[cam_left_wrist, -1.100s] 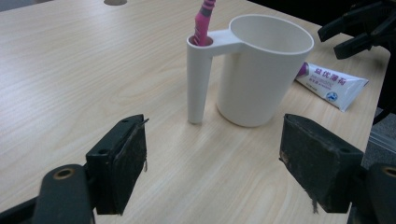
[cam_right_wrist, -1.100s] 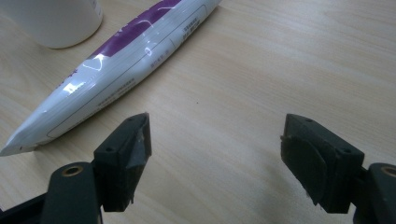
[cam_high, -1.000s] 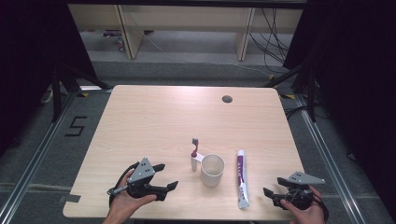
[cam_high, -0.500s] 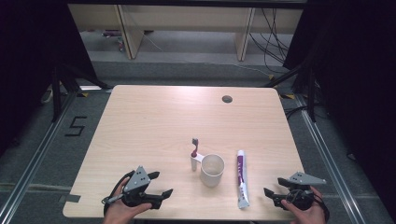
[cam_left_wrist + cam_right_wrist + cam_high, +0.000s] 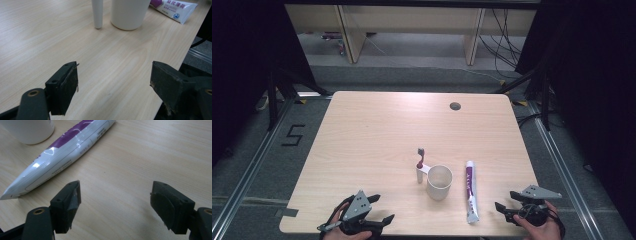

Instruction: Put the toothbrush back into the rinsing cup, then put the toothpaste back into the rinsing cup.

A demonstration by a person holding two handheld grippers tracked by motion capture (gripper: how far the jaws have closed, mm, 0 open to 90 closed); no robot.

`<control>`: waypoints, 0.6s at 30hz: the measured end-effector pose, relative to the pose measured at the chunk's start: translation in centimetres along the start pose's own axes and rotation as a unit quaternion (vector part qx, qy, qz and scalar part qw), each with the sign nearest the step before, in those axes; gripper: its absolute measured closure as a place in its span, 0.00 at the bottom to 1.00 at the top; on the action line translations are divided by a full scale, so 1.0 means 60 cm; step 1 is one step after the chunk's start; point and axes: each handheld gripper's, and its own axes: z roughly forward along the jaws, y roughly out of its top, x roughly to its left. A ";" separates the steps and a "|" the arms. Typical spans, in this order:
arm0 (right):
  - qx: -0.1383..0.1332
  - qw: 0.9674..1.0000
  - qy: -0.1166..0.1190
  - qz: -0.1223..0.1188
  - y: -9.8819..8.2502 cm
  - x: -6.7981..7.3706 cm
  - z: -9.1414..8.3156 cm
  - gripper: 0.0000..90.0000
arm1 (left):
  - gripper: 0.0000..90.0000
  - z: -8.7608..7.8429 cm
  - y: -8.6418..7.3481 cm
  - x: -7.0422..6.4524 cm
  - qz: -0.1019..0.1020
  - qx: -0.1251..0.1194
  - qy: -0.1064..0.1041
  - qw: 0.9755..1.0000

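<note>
On the desk (image 5: 377, 135) stand one white cup (image 5: 439, 182) and, touching its left side, one toothbrush (image 5: 420, 164) upright in a white holder, while one white-and-purple toothpaste tube (image 5: 470, 191) lies flat just right of the cup; a dark round hole (image 5: 455, 106) sits near the far edge, well apart from them. The left gripper (image 5: 379, 227) at the near left corner and the right gripper (image 5: 503, 212) at the near right corner both have their fingers spread wide with nothing between them, and bare wood lies between each and the things. The left gripper view shows the cup (image 5: 128, 13) and holder base from low down, and the right gripper view shows the tube's (image 5: 62, 150) flat crimped end just left of its fingers (image 5: 68, 202), print that the high view is too small to show.
</note>
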 end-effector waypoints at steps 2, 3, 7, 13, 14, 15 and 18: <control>0.000 1.000 0.001 0.000 0.000 0.000 -0.001 0.28 | 0.24 -0.002 -0.004 -0.003 0.000 0.006 0.000 1.000; -0.002 1.000 0.000 -0.003 -0.001 -0.001 0.000 0.28 | 0.24 -0.002 -0.007 -0.006 -0.002 0.005 -0.002 1.000; 0.003 1.000 0.004 0.003 0.000 0.003 -0.002 0.28 | 0.25 -0.003 -0.011 -0.008 0.001 0.011 0.003 1.000; -0.002 1.000 0.000 -0.001 0.000 0.005 -0.005 0.28 | 0.24 0.002 -0.012 -0.004 0.000 0.012 0.006 1.000; -0.002 1.000 -0.002 -0.008 0.001 0.004 -0.006 0.28 | 0.24 0.002 -0.012 -0.004 -0.001 0.015 0.007 1.000; -0.003 1.000 0.004 0.007 0.002 0.009 -0.007 0.28 | 0.24 0.003 -0.013 -0.004 -0.002 0.010 0.008 1.000; -0.014 1.000 0.002 -0.010 0.008 0.015 -0.009 0.28 | 0.25 0.002 -0.013 -0.005 0.003 0.018 0.008 1.000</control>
